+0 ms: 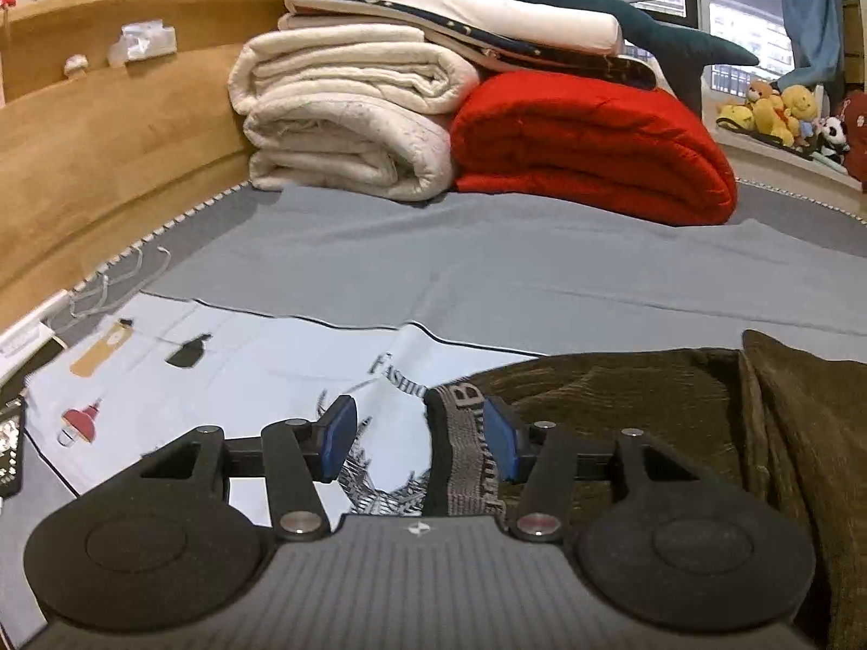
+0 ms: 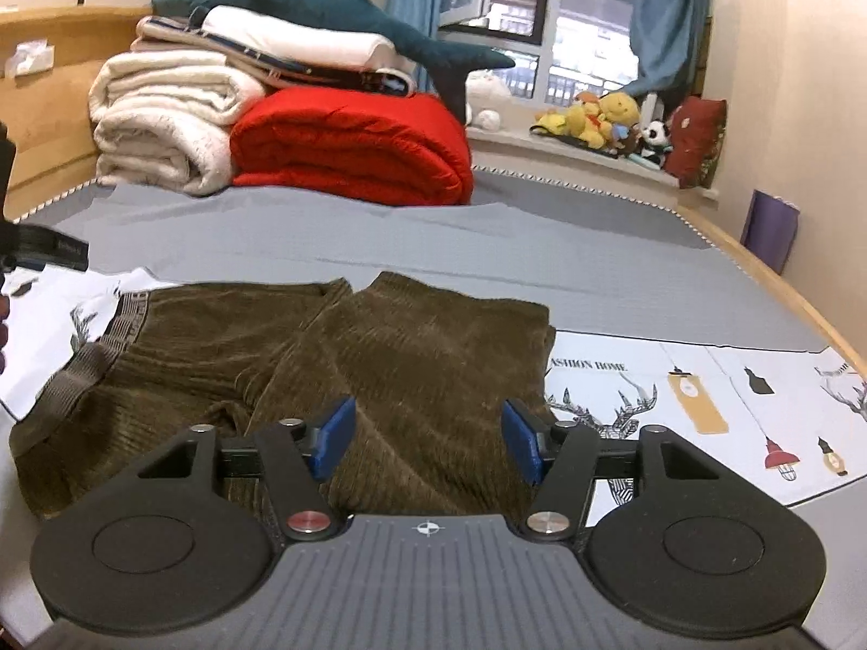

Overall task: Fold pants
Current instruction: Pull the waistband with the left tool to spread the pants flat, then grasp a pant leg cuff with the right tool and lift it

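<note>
Brown corduroy pants [image 2: 379,368] lie folded on a white printed cloth [image 2: 704,379] on the bed, the grey elastic waistband [image 2: 103,346] at their left end. My right gripper [image 2: 428,439] is open and empty, low over the near edge of the folded legs. In the left wrist view my left gripper [image 1: 420,439] is open, with the waistband [image 1: 460,444] standing between its blue pads, against the right pad [image 1: 501,439]. The pants [image 1: 677,411] spread to the right there.
Folded white blankets [image 2: 162,119], a red quilt [image 2: 352,146] and a plush shark [image 2: 325,5] are stacked at the bed's far end. A wooden headboard [image 1: 81,162] runs along the left. Soft toys [image 2: 601,119] sit on the window sill. Grey sheet [image 2: 433,238] lies beyond the pants.
</note>
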`<state>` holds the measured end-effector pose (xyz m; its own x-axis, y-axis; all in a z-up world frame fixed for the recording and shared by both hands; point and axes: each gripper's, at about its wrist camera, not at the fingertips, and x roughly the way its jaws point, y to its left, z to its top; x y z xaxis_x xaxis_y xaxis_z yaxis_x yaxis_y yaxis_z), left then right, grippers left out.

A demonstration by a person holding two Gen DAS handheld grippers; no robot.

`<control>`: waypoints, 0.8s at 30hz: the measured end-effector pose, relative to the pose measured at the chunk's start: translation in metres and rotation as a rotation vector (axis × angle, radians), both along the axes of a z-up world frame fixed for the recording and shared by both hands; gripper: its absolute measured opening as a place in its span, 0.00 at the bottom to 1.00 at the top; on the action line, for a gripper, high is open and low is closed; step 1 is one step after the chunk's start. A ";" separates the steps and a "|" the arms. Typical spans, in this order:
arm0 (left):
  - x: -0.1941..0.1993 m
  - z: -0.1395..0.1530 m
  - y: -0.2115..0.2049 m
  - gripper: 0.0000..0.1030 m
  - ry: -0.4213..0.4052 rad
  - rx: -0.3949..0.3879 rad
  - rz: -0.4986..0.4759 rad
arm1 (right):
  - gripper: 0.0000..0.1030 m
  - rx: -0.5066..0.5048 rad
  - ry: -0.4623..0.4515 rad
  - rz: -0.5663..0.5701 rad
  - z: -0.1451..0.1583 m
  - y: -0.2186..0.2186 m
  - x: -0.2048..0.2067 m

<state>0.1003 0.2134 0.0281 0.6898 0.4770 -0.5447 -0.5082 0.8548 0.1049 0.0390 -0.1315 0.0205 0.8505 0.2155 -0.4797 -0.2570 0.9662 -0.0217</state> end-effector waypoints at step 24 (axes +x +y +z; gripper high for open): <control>0.005 -0.039 -0.034 0.26 0.154 -0.255 -0.468 | 0.49 -0.167 0.355 0.215 -0.036 0.110 0.114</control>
<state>0.1051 0.1796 -0.0112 0.6995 -0.0212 -0.7143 -0.0633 0.9938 -0.0914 0.1528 -0.0219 -0.0151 0.5710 0.2643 -0.7772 -0.4716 0.8805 -0.0471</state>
